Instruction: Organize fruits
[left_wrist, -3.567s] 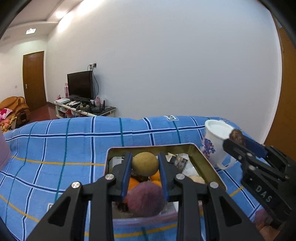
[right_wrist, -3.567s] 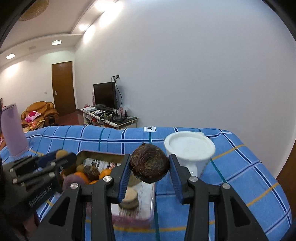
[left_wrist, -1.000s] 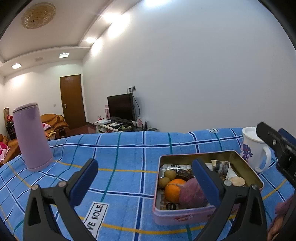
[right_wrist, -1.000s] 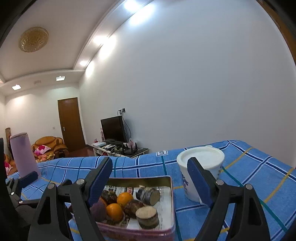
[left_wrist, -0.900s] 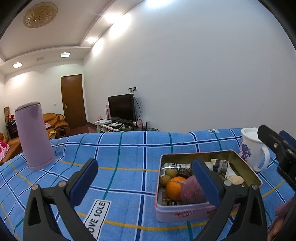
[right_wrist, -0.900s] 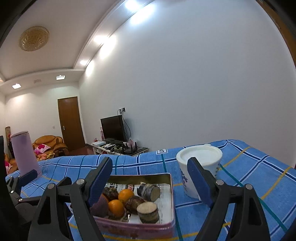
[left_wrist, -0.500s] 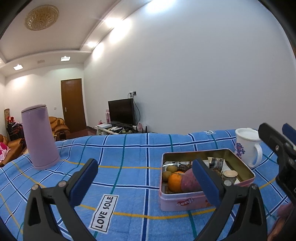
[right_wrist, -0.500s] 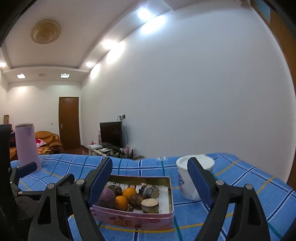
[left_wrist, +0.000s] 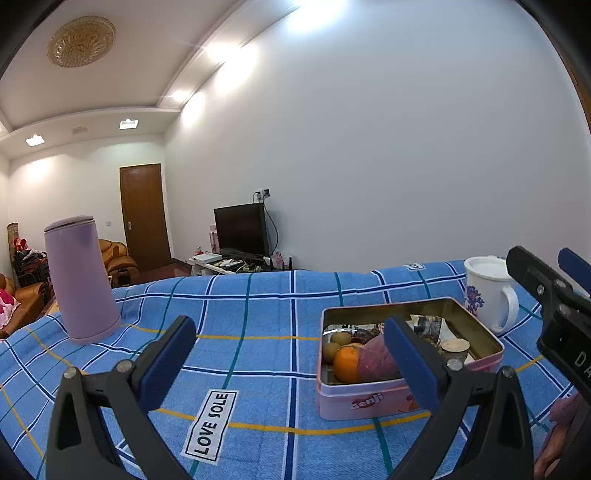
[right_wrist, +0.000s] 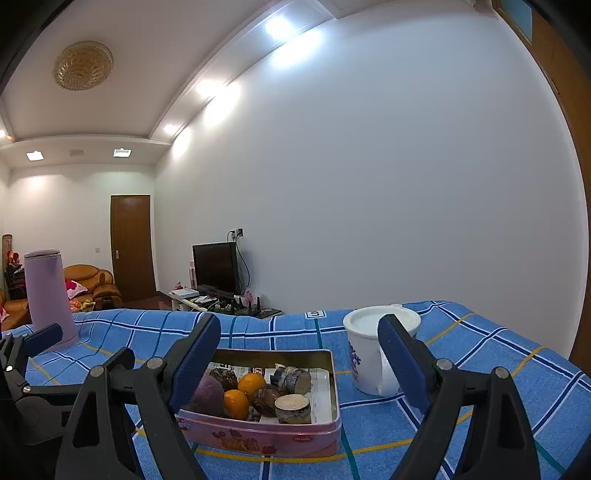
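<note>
White walls (left_wrist: 388, 166) and recessed ceiling lights (left_wrist: 128, 124) frame a brown door (left_wrist: 144, 216), a black television (left_wrist: 241, 229) and an orange sofa (right_wrist: 92, 282).

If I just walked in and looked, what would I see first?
Probably the pink tin in the middle of the blue checked cloth, full of oranges, a purple sweet potato and other food. Just right of it stands a white mug, and far to the left a tall lilac flask. Both grippers, left and right, hang open and empty in front.
</note>
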